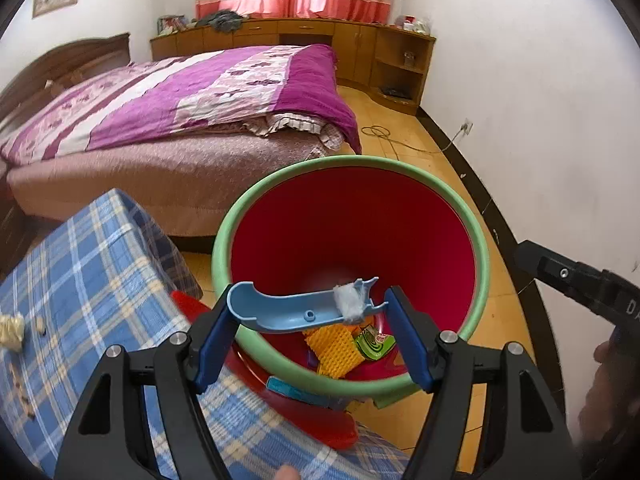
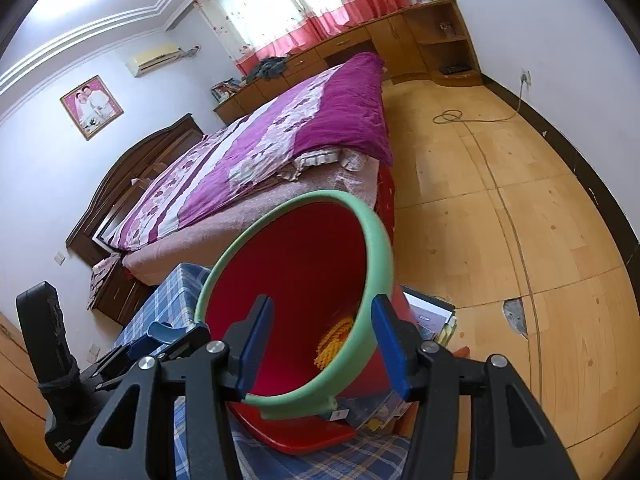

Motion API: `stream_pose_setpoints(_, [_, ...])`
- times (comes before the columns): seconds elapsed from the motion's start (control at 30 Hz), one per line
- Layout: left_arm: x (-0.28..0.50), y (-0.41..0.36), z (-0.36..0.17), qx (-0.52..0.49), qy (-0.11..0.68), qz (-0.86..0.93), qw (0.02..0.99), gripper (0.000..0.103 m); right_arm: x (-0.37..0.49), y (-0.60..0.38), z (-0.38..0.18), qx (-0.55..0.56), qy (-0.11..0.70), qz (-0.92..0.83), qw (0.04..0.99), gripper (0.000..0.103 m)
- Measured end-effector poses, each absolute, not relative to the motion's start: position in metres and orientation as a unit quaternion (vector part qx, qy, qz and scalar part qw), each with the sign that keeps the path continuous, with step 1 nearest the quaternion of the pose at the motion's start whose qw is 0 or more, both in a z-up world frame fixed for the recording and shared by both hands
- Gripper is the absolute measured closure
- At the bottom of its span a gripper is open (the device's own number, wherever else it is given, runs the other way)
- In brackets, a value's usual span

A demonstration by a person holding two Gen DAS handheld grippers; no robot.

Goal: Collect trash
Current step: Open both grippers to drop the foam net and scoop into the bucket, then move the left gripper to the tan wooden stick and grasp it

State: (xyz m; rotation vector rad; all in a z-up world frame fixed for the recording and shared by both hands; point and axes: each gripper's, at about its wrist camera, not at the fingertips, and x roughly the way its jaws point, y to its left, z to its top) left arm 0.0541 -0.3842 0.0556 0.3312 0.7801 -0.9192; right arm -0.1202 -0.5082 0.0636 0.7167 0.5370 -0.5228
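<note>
The red bin [image 1: 352,240] with the green rim is the landmark here: it stands tipped on the checked bench [image 1: 80,300], mouth toward both cameras, and already holds a yellow mesh piece [image 1: 340,344] and a green wrapper [image 1: 372,344] at its bottom. A red lid or dustpan [image 1: 320,416] lies under the bin's near edge. Behind the bin is the bed [image 1: 180,92] with a purple quilt; the wooden floor runs to the bin's right.

The left claw [image 1: 310,312] is clenched on a curved blue plastic piece [image 1: 288,308] with a tuft of white fluff stuck to it, held across the bin's near rim, just above the mouth. That piece looks light, rigid and smooth, so a grip across its ends, as now, suits it; the fluff may cling when it drops.

The right claw [image 2: 320,344] straddles the bin's green rim, its pads apart from it on both sides, so it is released. The bin looks light and stiff, best taken at the rim.

Left of the bin, crumpled paper [image 1: 12,330] and crumbs [image 1: 24,396] lie on the bench, nothing blocking them
</note>
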Motion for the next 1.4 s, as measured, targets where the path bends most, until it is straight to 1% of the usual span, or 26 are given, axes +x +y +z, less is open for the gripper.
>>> stream_pose_setpoints(0.2, [0.046, -0.395, 0.053, 0.175, 0.349, -0.429, 0.815, 0.028, -0.121, -0.513, 0.056, 0.352, 0.262, -0.250, 0.863, 0.048])
stream_pose_setpoints(0.5, [0.053, -0.380, 0.056, 0.148, 0.362, -0.419, 0.819, 0.028, -0.117, -0.508, 0.058, 0.350, 0.262, -0.243, 0.866, 0.047])
stream_pose_setpoints(0.73, [0.065, -0.344, 0.061, 0.116, 0.386, -0.389, 0.828, 0.028, -0.111, -0.497, 0.058, 0.348, 0.264, -0.231, 0.869, 0.044])
stream_pose_setpoints(0.97, [0.084, -0.300, 0.064, 0.093, 0.391, -0.344, 0.849, 0.028, -0.098, -0.477, 0.060, 0.337, 0.277, -0.217, 0.873, 0.042])
stream_pose_setpoints(1.03, [0.091, -0.284, 0.064, 0.085, 0.393, -0.327, 0.855, 0.028, -0.093, -0.471, 0.059, 0.336, 0.280, -0.214, 0.874, 0.039])
stream_pose_setpoints(1.4, [0.129, -0.206, 0.054, 0.048, 0.406, -0.232, 0.883, 0.029, -0.076, -0.448, 0.057, 0.325, 0.296, -0.203, 0.875, 0.037])
